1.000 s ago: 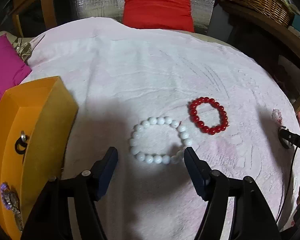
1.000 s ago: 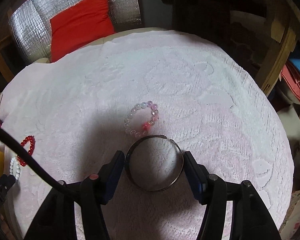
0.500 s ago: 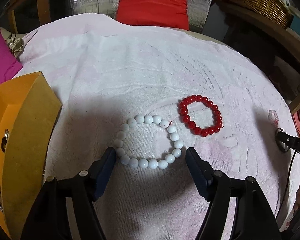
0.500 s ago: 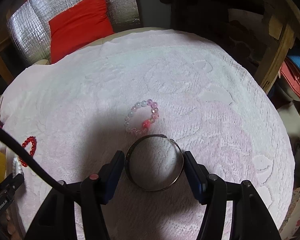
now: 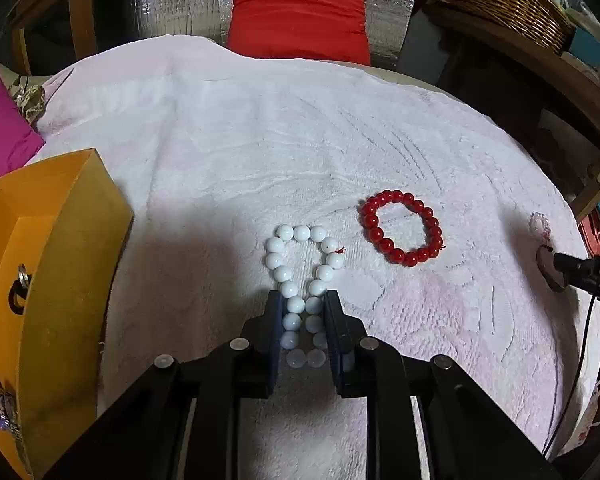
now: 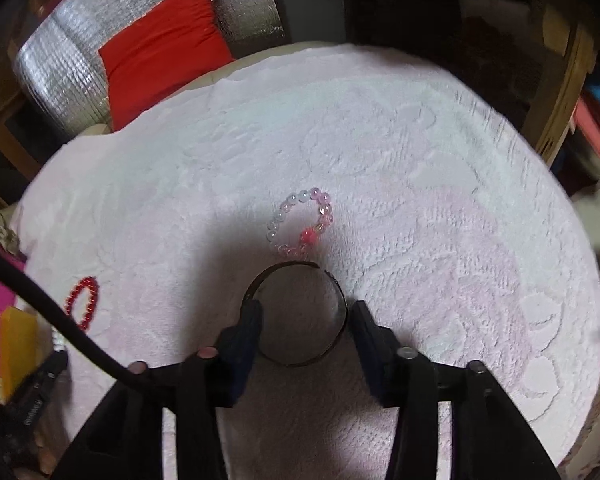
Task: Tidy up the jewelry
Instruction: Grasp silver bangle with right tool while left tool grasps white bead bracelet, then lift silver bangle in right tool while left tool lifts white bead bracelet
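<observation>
White bead bracelet [image 5: 300,296] pinched in just-closed left gripper [image 5: 303,300] jaws

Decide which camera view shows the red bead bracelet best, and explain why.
The left wrist view: the red bead bracelet lies whole, with single beads clear. The right wrist view shows it small, foreshortened and blurred at the left edge, partly behind a black cable.

We see the left gripper [image 5: 303,312] with its jaws just closed in on the white bead bracelet [image 5: 302,280], pinching its near half into two pressed rows. A red bead bracelet [image 5: 402,229] lies just right of it on the pale pink towel [image 5: 260,140]. An orange box [image 5: 56,280] sits at left. The other gripper's tip [image 5: 580,272] shows at right edge.
</observation>
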